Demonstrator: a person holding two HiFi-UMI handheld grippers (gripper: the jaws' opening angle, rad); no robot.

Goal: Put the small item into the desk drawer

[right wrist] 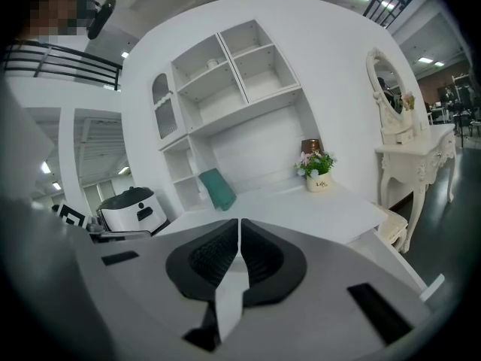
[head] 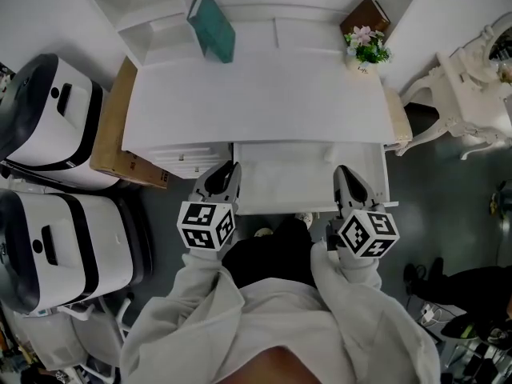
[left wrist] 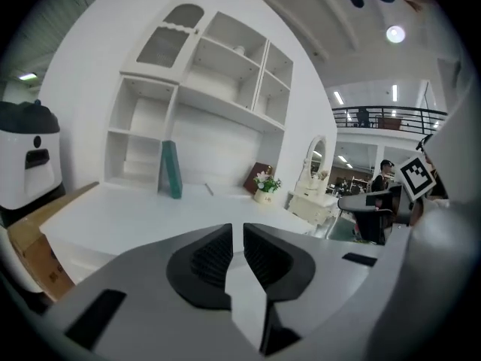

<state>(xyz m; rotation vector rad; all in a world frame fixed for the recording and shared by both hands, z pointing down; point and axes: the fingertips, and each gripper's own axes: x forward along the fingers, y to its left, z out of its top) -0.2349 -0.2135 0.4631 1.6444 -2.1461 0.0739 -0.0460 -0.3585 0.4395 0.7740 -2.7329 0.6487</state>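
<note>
- The desk drawer (head: 314, 178) stands pulled out from under the white desk (head: 256, 94), and what we see of its inside looks bare.
- We find no small item in any view, so we cannot say where it lies.
- The left gripper (left wrist: 237, 233) has its jaws drawn nearly together, with a thin slit and nothing between them. The right gripper (right wrist: 238, 230) is pressed together and also empty. Each hovers by a front corner of the drawer.
- We judge the opening done. Whether the item is already inside stays unsettled.
- The flowerpot (right wrist: 321, 183) bears a short word that looks like "Life". The teal book (head: 212, 26) shows no title we can read.
</note>
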